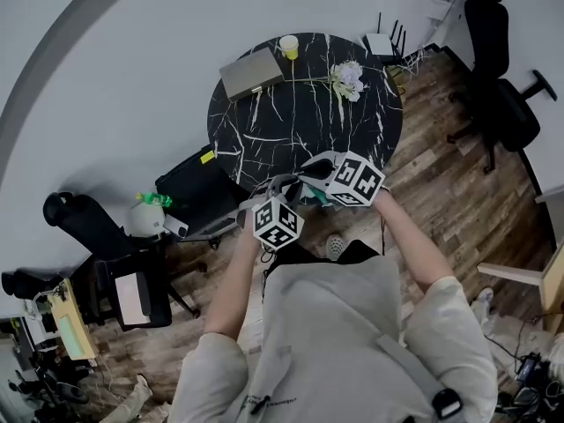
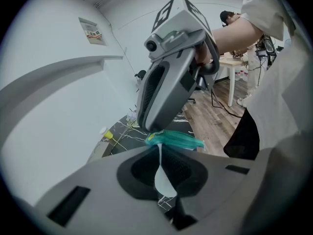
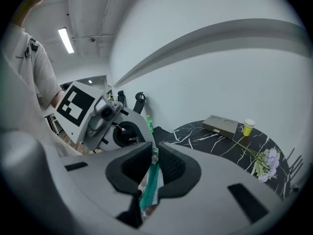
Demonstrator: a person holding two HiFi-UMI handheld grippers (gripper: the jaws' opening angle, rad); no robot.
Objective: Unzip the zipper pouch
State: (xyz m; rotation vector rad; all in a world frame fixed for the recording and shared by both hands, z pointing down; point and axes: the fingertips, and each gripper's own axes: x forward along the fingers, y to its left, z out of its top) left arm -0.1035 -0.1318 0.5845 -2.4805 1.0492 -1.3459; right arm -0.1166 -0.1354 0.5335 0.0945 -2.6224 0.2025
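Observation:
I hold a teal zipper pouch [image 1: 320, 197] in the air over the near edge of the round black marble table [image 1: 264, 139]. My left gripper [image 2: 160, 148] is shut on the pouch's pale edge; the teal zipper band [image 2: 174, 140] runs across just beyond its tips. In the head view the left gripper [image 1: 284, 203] is on the left and the right gripper [image 1: 324, 176] faces it from the right. My right gripper [image 3: 154, 154] is shut on the small metal zipper pull [image 3: 155, 153], with the teal strip [image 3: 150, 185] hanging down between its pads. Most of the pouch is hidden by the grippers.
At the table's far side are a grey box [image 1: 251, 71], a yellow cup [image 1: 289, 46] and a flower stem [image 1: 348, 77]. A black bag [image 1: 198, 188] and a green bottle [image 1: 154, 199] sit left of the table. An office chair [image 1: 498, 104] stands at the right.

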